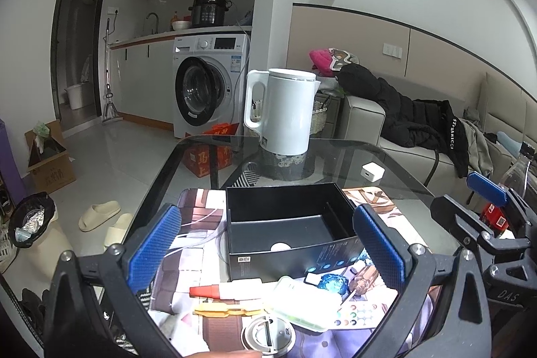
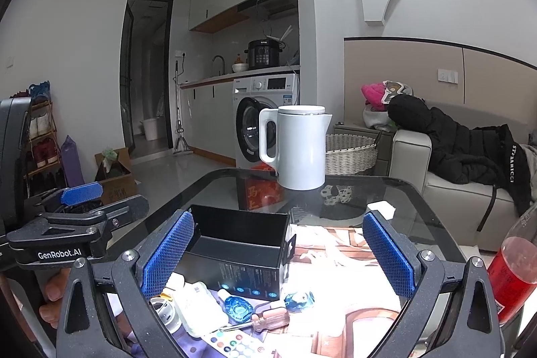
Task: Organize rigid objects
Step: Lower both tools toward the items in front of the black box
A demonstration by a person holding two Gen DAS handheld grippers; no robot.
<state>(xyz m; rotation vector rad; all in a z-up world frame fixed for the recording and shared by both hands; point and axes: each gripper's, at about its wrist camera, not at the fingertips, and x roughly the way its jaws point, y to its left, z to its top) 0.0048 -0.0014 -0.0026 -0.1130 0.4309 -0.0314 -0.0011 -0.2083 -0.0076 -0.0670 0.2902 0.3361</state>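
Both claws hung spread wide with nothing between their pads: the left gripper (image 1: 268,247) and the right gripper (image 2: 278,254). An open black box (image 1: 288,230) sat on the patterned mat (image 1: 198,244) atop the glass table (image 1: 369,156), its long side running left to right in the left view. Just in front of it lay the small items: a screwdriver (image 2: 268,319) with its shaft pointing left and handle to the right, a red-capped tube (image 1: 225,289) lying crosswise with the cap leftward, a blue glass piece (image 2: 239,309) and a remote (image 2: 231,344). A white kettle (image 1: 285,109) stood upright beyond the box.
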